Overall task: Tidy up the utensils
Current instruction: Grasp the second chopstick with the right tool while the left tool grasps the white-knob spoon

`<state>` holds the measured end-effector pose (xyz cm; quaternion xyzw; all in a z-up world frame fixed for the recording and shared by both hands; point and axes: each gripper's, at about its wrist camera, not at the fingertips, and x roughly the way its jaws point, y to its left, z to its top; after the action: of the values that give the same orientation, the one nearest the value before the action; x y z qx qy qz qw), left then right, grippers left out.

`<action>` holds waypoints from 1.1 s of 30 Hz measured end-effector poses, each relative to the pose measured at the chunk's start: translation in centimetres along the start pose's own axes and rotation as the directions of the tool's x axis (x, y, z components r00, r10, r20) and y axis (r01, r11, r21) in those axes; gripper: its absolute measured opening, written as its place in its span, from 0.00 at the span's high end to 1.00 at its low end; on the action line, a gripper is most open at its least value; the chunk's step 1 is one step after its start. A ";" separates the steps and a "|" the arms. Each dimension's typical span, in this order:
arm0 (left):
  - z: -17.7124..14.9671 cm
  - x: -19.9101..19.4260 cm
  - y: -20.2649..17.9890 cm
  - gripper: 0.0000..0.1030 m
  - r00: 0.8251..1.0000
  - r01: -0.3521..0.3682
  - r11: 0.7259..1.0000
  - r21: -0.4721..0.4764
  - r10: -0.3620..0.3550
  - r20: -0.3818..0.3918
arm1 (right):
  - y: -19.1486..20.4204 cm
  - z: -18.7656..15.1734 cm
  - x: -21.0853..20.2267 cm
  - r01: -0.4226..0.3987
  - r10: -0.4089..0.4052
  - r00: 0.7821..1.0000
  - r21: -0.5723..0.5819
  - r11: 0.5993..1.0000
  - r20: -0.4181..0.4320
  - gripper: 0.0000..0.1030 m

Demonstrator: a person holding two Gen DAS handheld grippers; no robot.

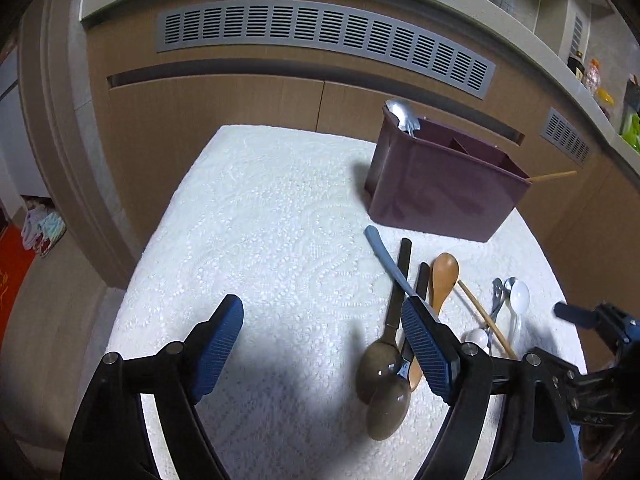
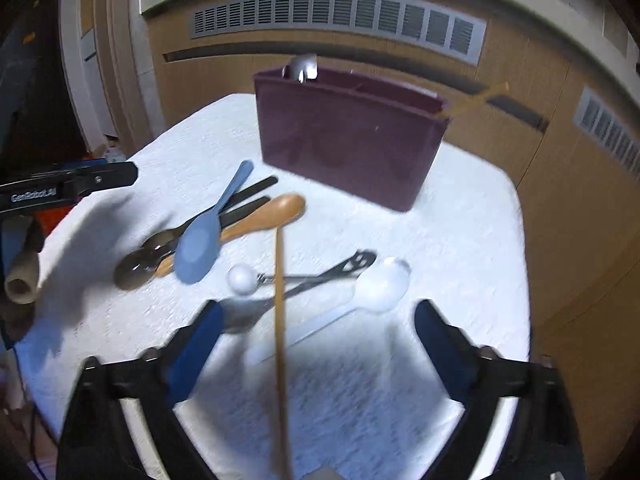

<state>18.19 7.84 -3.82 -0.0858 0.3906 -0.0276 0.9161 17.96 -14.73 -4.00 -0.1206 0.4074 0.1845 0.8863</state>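
You work over a white textured cloth (image 1: pixel 260 220) covering the table, and the maroon caddy (image 2: pixel 348 144) stands upright toward its far side; take that caddy as your landmark. A steel spoon (image 2: pixel 304 67) already stands in its left compartment, and a wooden chopstick (image 2: pixel 474 101) leans out over its right end.

In front of the caddy, on your side, lies the loose pile: two dark-handled spoons (image 2: pixel 160 248), a blue spoon (image 2: pixel 204 240) across them, a wooden spoon (image 2: pixel 264 216), then a white ladle spoon (image 2: pixel 380 284), small steel pieces (image 2: pixel 320 276) and a second chopstick (image 2: pixel 279 320).

Your right gripper (image 2: pixel 316 344) has its jaws wide apart and empty, and it sits nearer this pile than the left does. That loose chopstick runs almost straight along the gripper's line of sight, between the fingers, its far tip pointing at the caddy and touching or just short of the wooden spoon's bowl. So its long axis lies along your reach, not across it; my judgement is that you must turn the wrist or come down from above to close across it.

Your left gripper (image 1: pixel 320 344) is also spread open, holding nothing, hovering over bare cloth to the left of the pile, with its right finger (image 1: pixel 428 348) above the dark spoons' handles.
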 end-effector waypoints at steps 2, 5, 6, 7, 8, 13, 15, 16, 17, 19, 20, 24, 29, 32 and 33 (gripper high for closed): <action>-0.1 0.5 -0.3 0.21 1.000 0.013 1.000 0.000 -0.013 -0.015 | 0.2 -0.2 0.6 -0.022 0.022 0.999 -0.007 1.000 -0.047 0.63; -0.3 1.1 -0.8 0.21 0.999 0.025 1.000 0.005 -0.024 -0.041 | 0.4 -0.3 1.8 -0.052 0.052 0.995 0.010 0.999 -0.090 0.67; -0.4 1.2 -1.1 0.21 0.999 0.023 1.000 0.014 -0.022 -0.046 | 0.5 -0.3 2.0 -0.049 0.050 0.995 0.012 0.999 -0.092 0.71; -0.4 1.3 -1.3 0.21 0.999 0.022 1.000 0.020 -0.021 -0.050 | 0.6 -0.2 2.2 -0.052 0.053 0.995 0.014 0.999 -0.090 0.73; -0.5 1.5 -1.5 0.21 0.998 0.022 0.999 0.025 -0.020 -0.055 | 0.7 -0.1 2.4 -0.056 0.057 0.994 0.016 0.998 -0.089 0.76; -0.6 1.5 -2.1 0.21 0.998 0.025 0.999 0.036 -0.022 -0.064 | 1.2 0.5 3.1 -0.086 0.087 0.993 0.017 0.996 -0.082 0.77; -0.7 1.5 -2.5 0.21 0.997 0.032 0.998 0.048 -0.029 -0.064 | 1.4 0.5 3.6 -0.098 0.099 0.990 0.012 0.995 -0.098 0.85; -0.7 1.4 -2.8 0.21 0.997 0.042 0.997 0.059 -0.038 -0.062 | 1.4 0.4 3.8 -0.101 0.102 0.989 0.014 0.995 -0.106 0.90; -0.7 1.3 -3.2 0.21 0.997 0.054 0.996 0.071 -0.049 -0.060 | 1.3 0.2 3.9 -0.099 0.100 0.989 0.018 0.995 -0.112 0.94; -0.9 1.1 -4.6 0.21 0.994 0.104 0.986 0.129 -0.098 -0.054 | 0.7 0.0 3.5 -0.095 0.098 0.990 0.040 0.995 -0.103 0.95; -1.1 1.0 -5.7 0.21 0.989 0.148 0.974 0.174 -0.142 -0.049 | 0.1 -0.1 3.0 -0.094 0.099 0.991 0.060 0.994 -0.091 0.95; -1.9 1.6 -9.4 0.51 0.966 0.259 0.909 0.327 -0.245 -0.085 | -2.8 -0.7 0.9 -0.091 0.099 0.994 0.160 0.983 -0.044 0.95; -1.9 4.3 -12.0 0.60 0.962 0.268 0.868 0.419 -0.214 -0.171 | -5.2 -2.1 -0.5 -0.086 0.093 0.996 0.247 0.965 -0.015 0.95; -1.8 5.8 -13.0 0.60 0.958 0.269 0.858 0.437 -0.191 -0.214 | -5.6 -2.8 -0.8 -0.090 0.095 0.995 0.269 0.959 -0.005 0.95; -1.9 6.0 -13.3 0.61 0.960 0.260 0.858 0.444 -0.179 -0.216 | -5.6 -2.9 -0.8 -0.092 0.097 0.995 0.272 0.958 -0.004 0.95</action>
<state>21.24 -6.23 -7.01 0.0964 0.4353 -0.2325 0.8644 17.90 -21.06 -4.87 0.0202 0.4417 0.1681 0.8810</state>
